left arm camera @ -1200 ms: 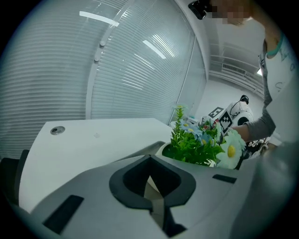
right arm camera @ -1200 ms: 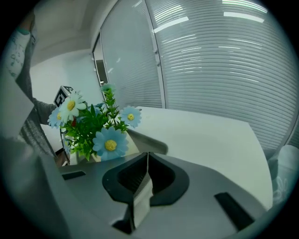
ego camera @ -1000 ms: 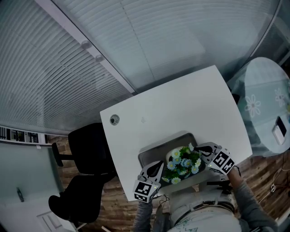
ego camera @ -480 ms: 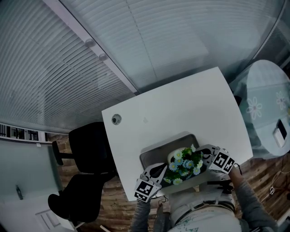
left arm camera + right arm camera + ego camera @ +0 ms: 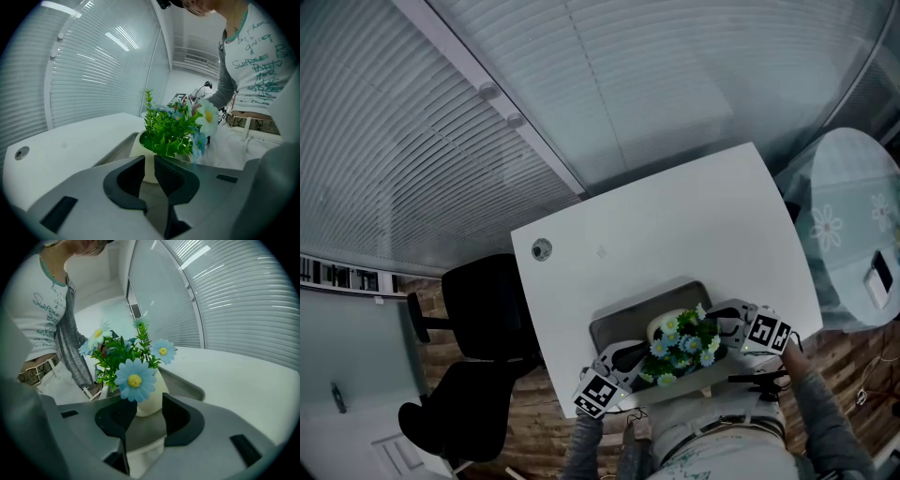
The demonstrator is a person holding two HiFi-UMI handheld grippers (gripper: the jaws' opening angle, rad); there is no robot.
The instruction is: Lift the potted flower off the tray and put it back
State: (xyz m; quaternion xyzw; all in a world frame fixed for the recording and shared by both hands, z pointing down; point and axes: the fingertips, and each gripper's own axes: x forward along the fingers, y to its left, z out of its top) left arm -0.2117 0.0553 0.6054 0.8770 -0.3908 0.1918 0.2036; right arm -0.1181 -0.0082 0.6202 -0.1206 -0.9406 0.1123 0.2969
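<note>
Potted flower (image 5: 682,337): upright in the grey tray (image 5: 617,326), toward that tray's right end as seen from the head view. Cream pot (image 5: 136,144), green leaves, pale blue and white daisies. Tray resting on the near part of the white table (image 5: 675,216), close to the edge by the person.

Left gripper (image 5: 637,360): at the flower's left side in the head view, aimed at the pot and tilted downward, marker cube at its rear end. Seen along its own jaws: dark pads (image 5: 130,173) parted by a narrow slit only, having just been opening. Nothing pinched and nothing between them. Cream wall of the pot visible through the slit, just beyond the tips, with foliage above.

Right gripper (image 5: 722,328): at the flower's right side, likewise aimed at the pot and tilted downward. Seen along its own jaws: dark pads (image 5: 176,413) spread plainly wider than those of the left, also having just been opening. Pot just ahead of the tips, pressed by neither pad. One blue daisy (image 5: 134,379) hanging in front of one jaw.

Surroundings: cable grommet (image 5: 541,249) near the table's far left corner; black chair (image 5: 483,309) beside the table's left edge; slatted blinds (image 5: 441,141) beyond; round glass table (image 5: 848,216) with a daisy print at the right; grey sleeve (image 5: 825,422) behind the right gripper.
</note>
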